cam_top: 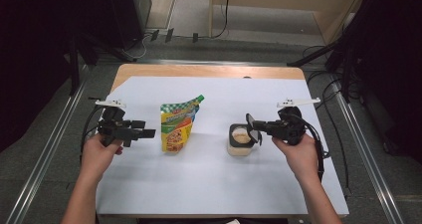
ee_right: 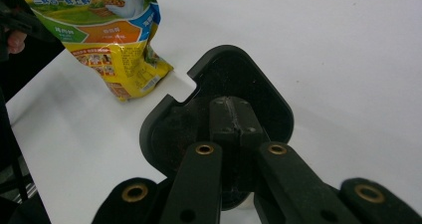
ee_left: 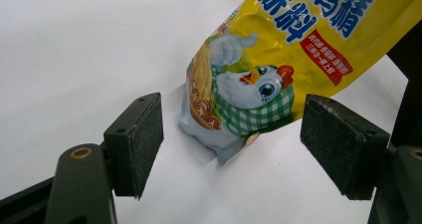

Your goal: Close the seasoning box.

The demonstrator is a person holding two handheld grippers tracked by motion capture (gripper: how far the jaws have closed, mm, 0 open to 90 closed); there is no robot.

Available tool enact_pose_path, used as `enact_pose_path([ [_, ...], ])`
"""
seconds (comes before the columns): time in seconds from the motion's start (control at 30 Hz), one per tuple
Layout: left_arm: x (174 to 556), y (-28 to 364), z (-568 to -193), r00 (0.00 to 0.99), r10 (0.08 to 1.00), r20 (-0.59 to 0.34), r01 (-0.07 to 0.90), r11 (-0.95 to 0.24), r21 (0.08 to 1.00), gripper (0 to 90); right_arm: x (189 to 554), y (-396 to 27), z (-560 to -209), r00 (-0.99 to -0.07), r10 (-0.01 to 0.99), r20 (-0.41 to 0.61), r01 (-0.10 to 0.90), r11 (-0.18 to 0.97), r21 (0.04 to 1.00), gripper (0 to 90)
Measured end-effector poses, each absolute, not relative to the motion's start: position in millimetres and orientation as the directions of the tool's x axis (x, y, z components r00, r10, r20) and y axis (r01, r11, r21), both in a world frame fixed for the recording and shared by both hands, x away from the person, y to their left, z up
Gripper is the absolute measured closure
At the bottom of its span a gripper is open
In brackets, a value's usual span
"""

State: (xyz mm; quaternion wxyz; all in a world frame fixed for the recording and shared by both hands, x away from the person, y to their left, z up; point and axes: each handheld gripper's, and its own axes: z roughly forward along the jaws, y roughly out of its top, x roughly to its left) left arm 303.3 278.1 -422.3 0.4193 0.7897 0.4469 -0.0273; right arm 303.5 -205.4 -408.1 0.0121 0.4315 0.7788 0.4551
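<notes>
Two grippers, one pouch, one open jar

Two things sit on the white sheet (cam_top: 209, 184) between my grippers: a yellow pouch (cam_top: 178, 125) and a small pale jar (cam_top: 240, 140). My left gripper (cam_top: 149, 133) has its jaws spread wide and empty; the pouch lies just ahead of them, clear of both pads. From the left gripper view the glossy, crinkled foil of the pouch (ee_left: 259, 79) fills the gap beyond the jaws, its green-checked chicken print nearest me and one creased corner pointing into the opening. The flat pads (ee_left: 147, 134) look coarse and matt.

My right gripper (cam_top: 253, 127) has its jaws pressed together on a black lid (cam_top: 252, 128), held at the jar's rim beside the open mouth with tan contents inside. In the right gripper view the lid (ee_right: 219, 84) is a rounded, three-cornered plastic shell with a notch, blocking whatever lies below it; the jar probably sits just under it. Beyond the lid, off to the jaws' left, stands the pouch's printed back.
</notes>
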Motion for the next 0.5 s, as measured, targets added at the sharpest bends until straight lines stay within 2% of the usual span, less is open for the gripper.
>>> enact_pose_path([
  [0.5, 306, 271, -425, 0.603, 0.676, -0.423, 0.735, -0.265, 0.624, 25.8, 302, -176, -424, -0.669, 0.659, 0.344, 0.657, 0.306, 0.689, 90.0],
])
